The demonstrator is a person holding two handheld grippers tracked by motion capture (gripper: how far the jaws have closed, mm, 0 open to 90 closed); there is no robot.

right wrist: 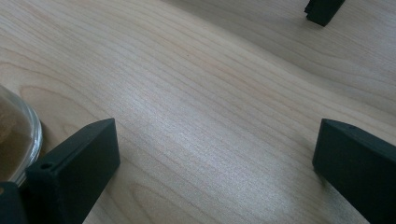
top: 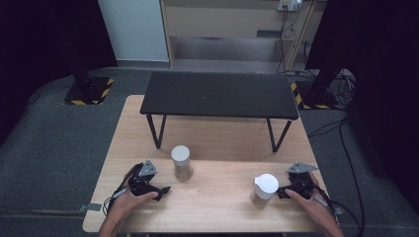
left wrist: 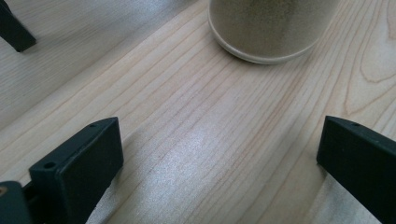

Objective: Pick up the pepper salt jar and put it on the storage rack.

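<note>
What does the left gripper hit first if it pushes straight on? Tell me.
Probably the left jar. The left gripper has its jaws wide open with bare wooden table between them, and the jar of brownish powder stands just ahead, slightly to one side. Depth is uncertain.

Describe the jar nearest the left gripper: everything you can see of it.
The left jar is a clear, round container with a white lid, standing upright on the wooden table, in front of the black raised shelf. It looks filled most of the way with a fine tan powder or grain. The left gripper view shows its rounded base flat on the wood. The left gripper lies near it, jaws open, not touching.
</note>
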